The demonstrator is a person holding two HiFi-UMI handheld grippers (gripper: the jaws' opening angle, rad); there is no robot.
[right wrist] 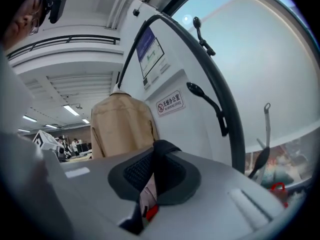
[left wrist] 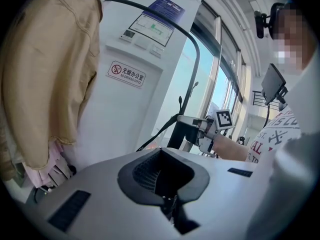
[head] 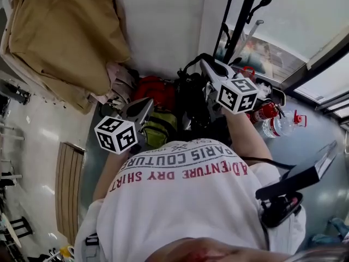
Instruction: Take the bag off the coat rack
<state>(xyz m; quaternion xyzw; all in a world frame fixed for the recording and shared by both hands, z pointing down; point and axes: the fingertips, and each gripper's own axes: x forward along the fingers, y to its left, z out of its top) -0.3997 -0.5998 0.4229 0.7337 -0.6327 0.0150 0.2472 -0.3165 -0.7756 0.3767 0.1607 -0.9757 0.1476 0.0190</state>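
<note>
My right gripper (head: 206, 65) is shut on a black bag strap (right wrist: 162, 153), which folds over between its jaws with a white and red tag below it. The strap (head: 190, 63) loops up from a black bag (head: 193, 100) hanging low against the wall. From the left gripper view, the right gripper (left wrist: 183, 122) is beside the coat rack's black curved bar (left wrist: 194, 59), and the strap (left wrist: 152, 140) slants down from it. My left gripper (head: 142, 110) is shut with nothing in it, hovering above a yellow-green bag (head: 159, 127).
A tan coat (head: 65, 37) hangs on the left with pink cloth (head: 121, 78) under it. A red bag (head: 155, 89) sits between coat and black bag. Rack hooks (right wrist: 200, 91) stick out from the bar. A water bottle (head: 278, 125) and a red extinguisher (head: 265, 111) stand at the right.
</note>
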